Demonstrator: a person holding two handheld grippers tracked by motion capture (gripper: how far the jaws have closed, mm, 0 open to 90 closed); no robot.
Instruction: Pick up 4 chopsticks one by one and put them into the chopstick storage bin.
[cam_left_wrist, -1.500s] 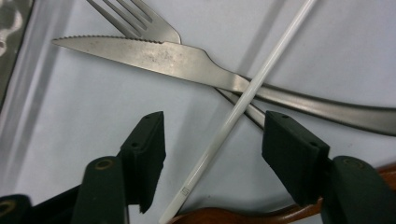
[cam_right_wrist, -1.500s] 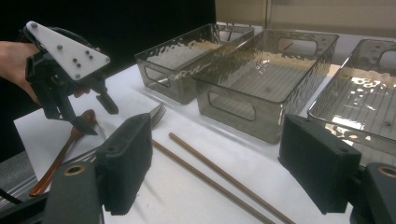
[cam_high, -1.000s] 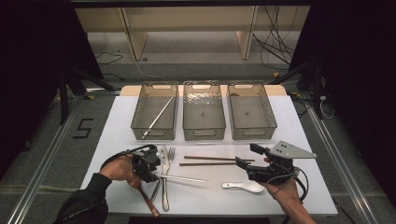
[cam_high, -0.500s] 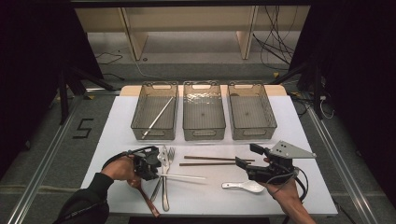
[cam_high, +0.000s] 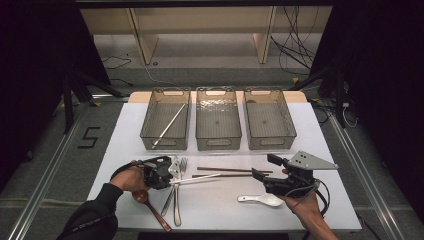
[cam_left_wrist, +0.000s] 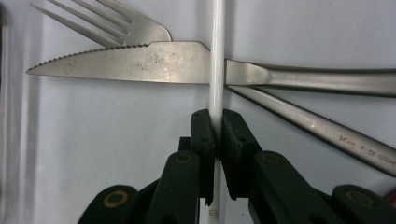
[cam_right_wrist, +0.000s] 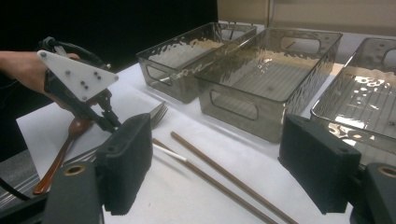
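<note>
a: closing on the white chopstick (cam_left_wrist: 216, 70), is it? what's different from a second back?

b: yes. the left tool (cam_high: 167, 175) has just been drawing its jaws in, and now they're pressed against the white chopstick from both sides. in the left gripper view the stick runs straight out ahead from between the pads, crossing over the knife (cam_left_wrist: 140, 62), with the fork (cam_left_wrist: 112, 23) just beyond that.

a: lifted yet?

b: i'd say not. the stick reaches from the left tool toward the right tool (cam_high: 265, 169), lying low over the tabletop (cam_high: 220, 207). the hand hasn't shifted between the earlier pictures and now.

a: and the right tool?

b: jaws spread wide, nothing between them. it hovers with the two brown chopsticks (cam_high: 235, 172) just ahead of it and the white spoon (cam_high: 261, 200) right beside it, nearer the person.

a: so what does the new grip mean?

b: my guess is sorting. one white chopstick (cam_high: 169, 126) already lies in the left bin (cam_high: 148, 127), farther out from the left tool, so this one likely follows. the pinch is near one end, so it may droop when raised.
</note>
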